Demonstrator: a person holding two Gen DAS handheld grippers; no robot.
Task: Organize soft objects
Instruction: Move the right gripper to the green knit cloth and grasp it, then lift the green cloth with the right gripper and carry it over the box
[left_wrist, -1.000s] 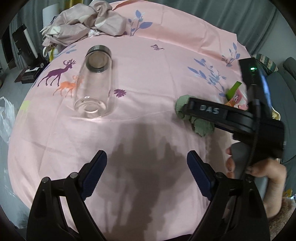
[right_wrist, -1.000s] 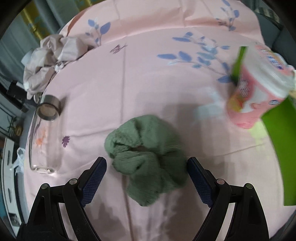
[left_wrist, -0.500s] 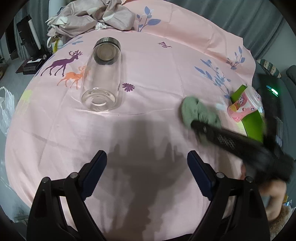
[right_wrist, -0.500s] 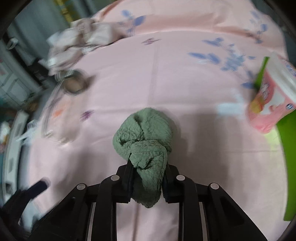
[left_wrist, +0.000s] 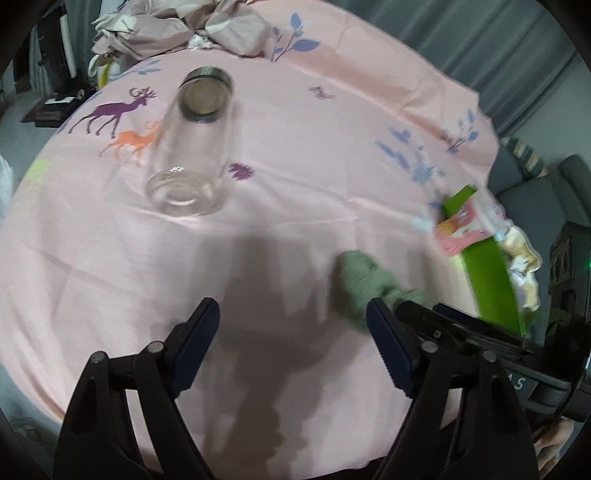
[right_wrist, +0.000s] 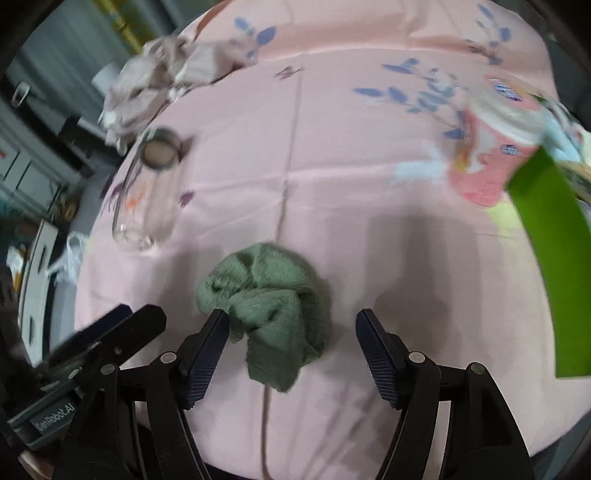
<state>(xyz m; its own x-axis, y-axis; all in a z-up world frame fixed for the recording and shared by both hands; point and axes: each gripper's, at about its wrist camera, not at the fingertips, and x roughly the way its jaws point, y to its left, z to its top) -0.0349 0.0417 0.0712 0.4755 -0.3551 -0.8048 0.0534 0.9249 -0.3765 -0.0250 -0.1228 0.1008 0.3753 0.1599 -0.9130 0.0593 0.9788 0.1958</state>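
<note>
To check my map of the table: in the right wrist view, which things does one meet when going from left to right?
Glass jar → green scrunchie → pink packet → green box.

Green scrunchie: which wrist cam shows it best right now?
Right wrist view. The green scrunchie lies whole and centred on the pink cloth, between the right gripper's open jaws. In the left wrist view it is blurred and partly hidden behind gripper fingers.
</note>
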